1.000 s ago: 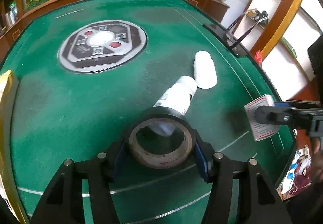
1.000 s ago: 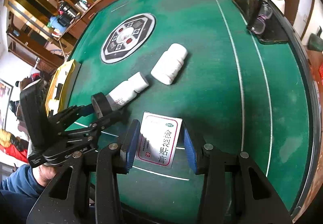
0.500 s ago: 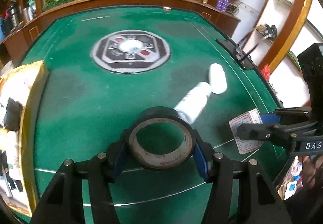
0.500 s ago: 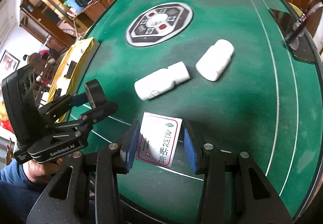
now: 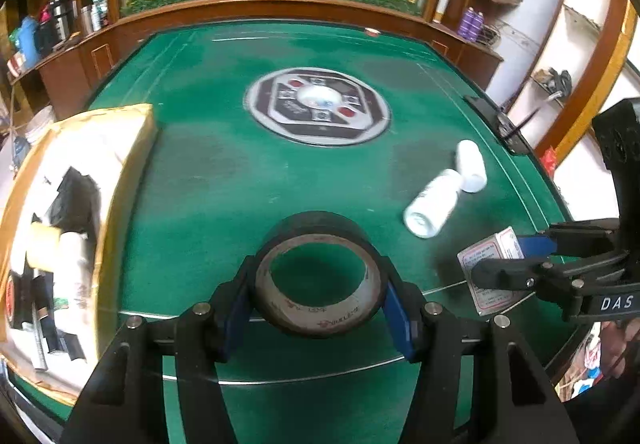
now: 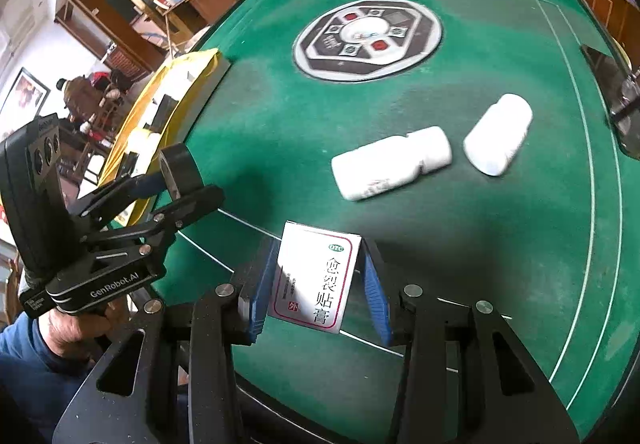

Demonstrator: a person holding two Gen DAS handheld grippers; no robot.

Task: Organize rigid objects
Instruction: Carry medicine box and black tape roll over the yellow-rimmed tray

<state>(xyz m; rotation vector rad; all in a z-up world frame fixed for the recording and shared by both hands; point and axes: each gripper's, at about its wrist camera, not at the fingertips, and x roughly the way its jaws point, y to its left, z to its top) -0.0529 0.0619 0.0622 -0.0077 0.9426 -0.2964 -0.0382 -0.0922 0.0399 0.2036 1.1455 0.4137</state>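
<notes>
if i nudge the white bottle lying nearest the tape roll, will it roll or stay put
The nearer white bottle lies on its side on the green felt, so a sideways nudge would probably roll it. Its narrower cap end may make it curve toward the other bottle close by. It looks like plastic, likely light and stiff.

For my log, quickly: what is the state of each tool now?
Left tool: closed on the tape roll.
Right tool: closed on the plaster box.
</notes>
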